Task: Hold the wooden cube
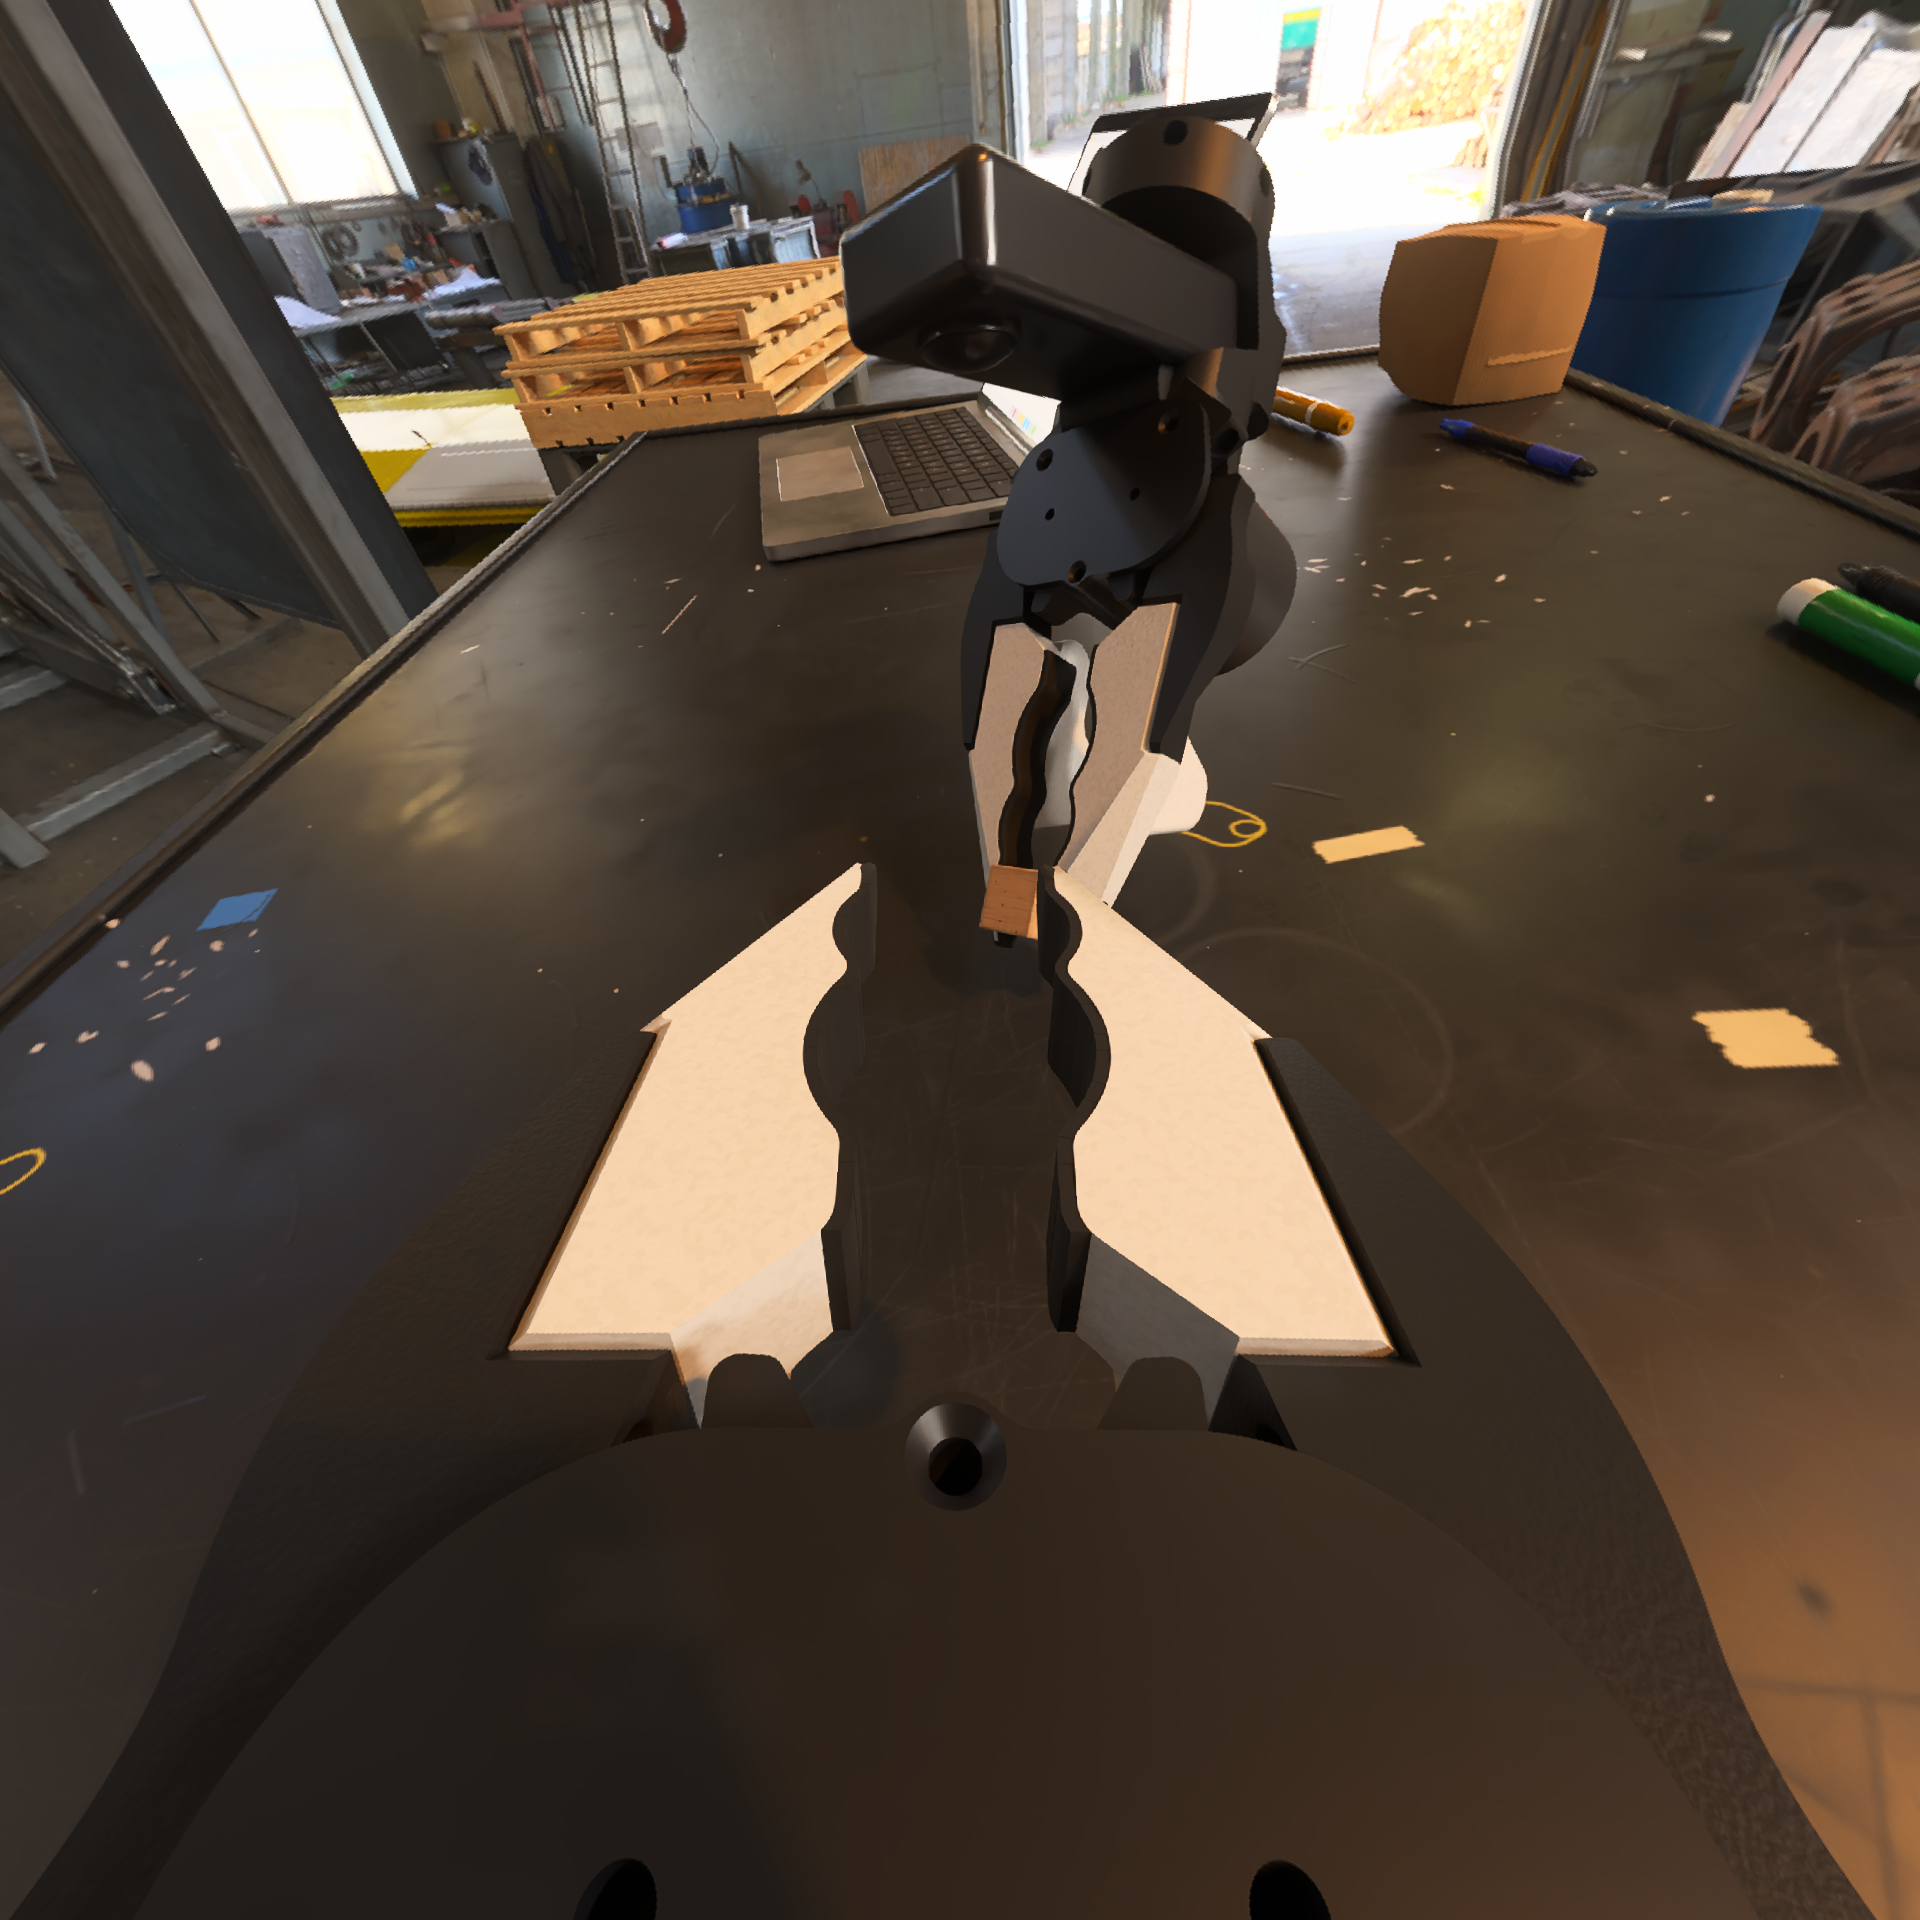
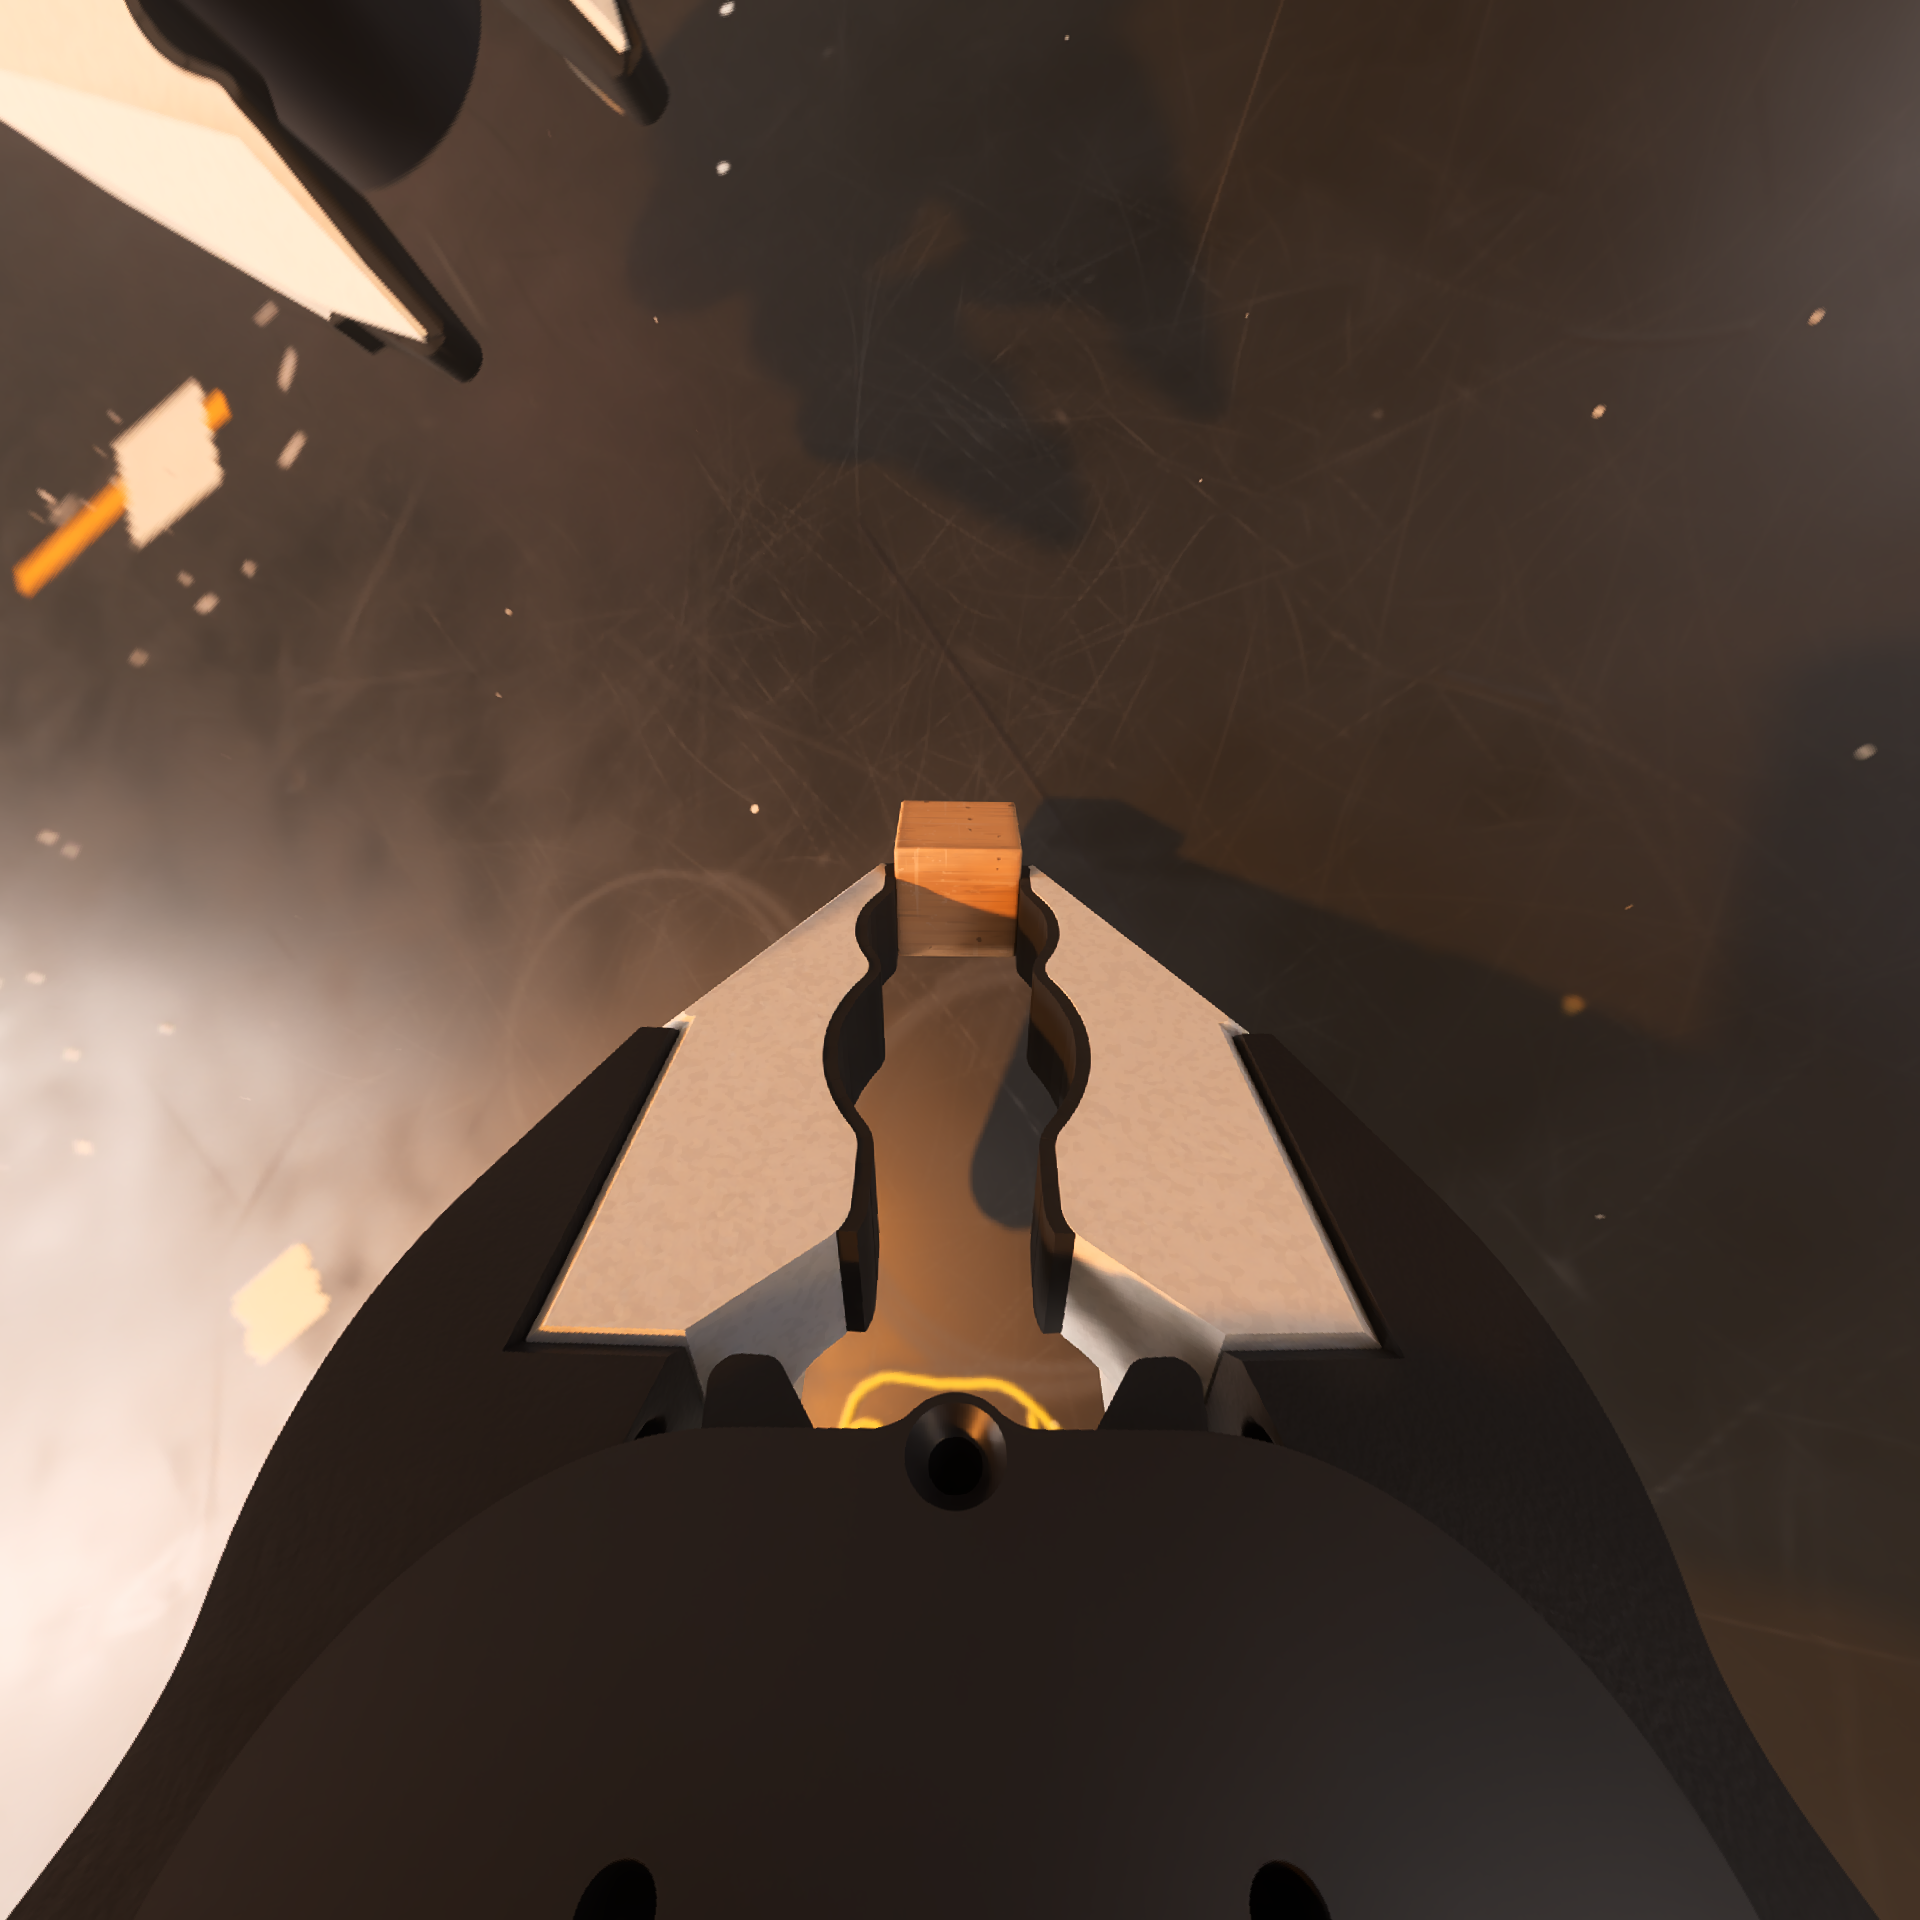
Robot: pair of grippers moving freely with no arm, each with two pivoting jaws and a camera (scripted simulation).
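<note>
The small wooden cube (image 2: pixel 956 868) sits between the tips of my right gripper (image 2: pixel 956 894), which is shut on it. In the left wrist view the right gripper (image 1: pixel 1029 857) points steeply down at the dark table (image 1: pixel 623 790) and holds the cube (image 1: pixel 1006 904) close to the table top. I cannot tell if the cube touches the table. My left gripper (image 1: pixel 961 883) is open and empty, with its right fingertip just beside the cube. The left gripper (image 2: pixel 551 229) also shows at the upper left of the right wrist view.
An open laptop (image 1: pixel 883 478) lies at the table's far side. A brown box (image 1: pixel 1486 307) and a blue barrel (image 1: pixel 1704 291) stand at the far right. An orange marker (image 1: pixel 1314 414), a blue pen (image 1: pixel 1517 449) and a green marker (image 1: pixel 1849 623) lie on the right.
</note>
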